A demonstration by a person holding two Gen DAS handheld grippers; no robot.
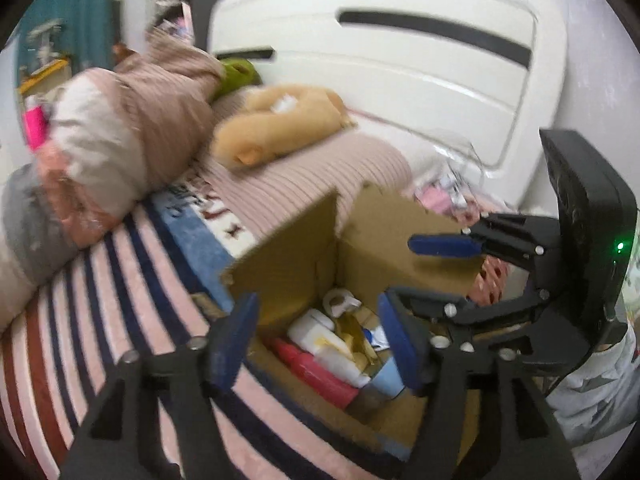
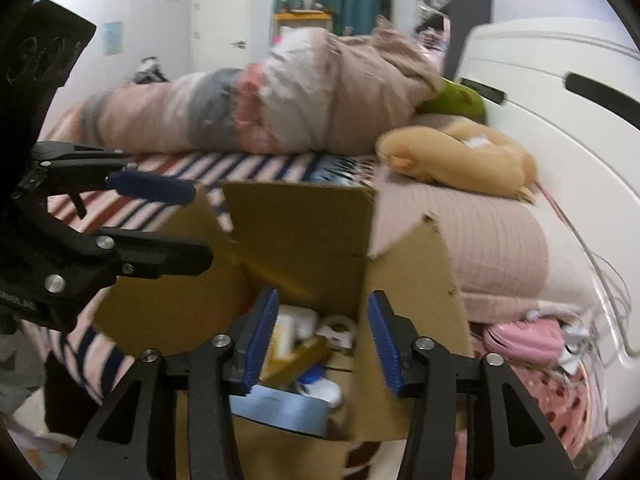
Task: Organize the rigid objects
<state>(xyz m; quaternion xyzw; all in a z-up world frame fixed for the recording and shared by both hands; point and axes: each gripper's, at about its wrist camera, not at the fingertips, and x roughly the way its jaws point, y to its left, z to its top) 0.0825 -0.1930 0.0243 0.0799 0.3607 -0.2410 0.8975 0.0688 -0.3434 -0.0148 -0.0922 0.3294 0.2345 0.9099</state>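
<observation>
Even, soft indoor light; both views motion-blurred (bedding worst), fisheye bending and dark vignette at edges.

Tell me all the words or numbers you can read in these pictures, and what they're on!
No text can be read for sure.
Dark letters on the blue-and-white printed blanket: too blurred to read.
Faint curly marks on the black plastic gripper housing: cannot be made out.
Labels on the white plastic bottle and red plastic bottle in the brown cardboard box: too small and blurred.
</observation>
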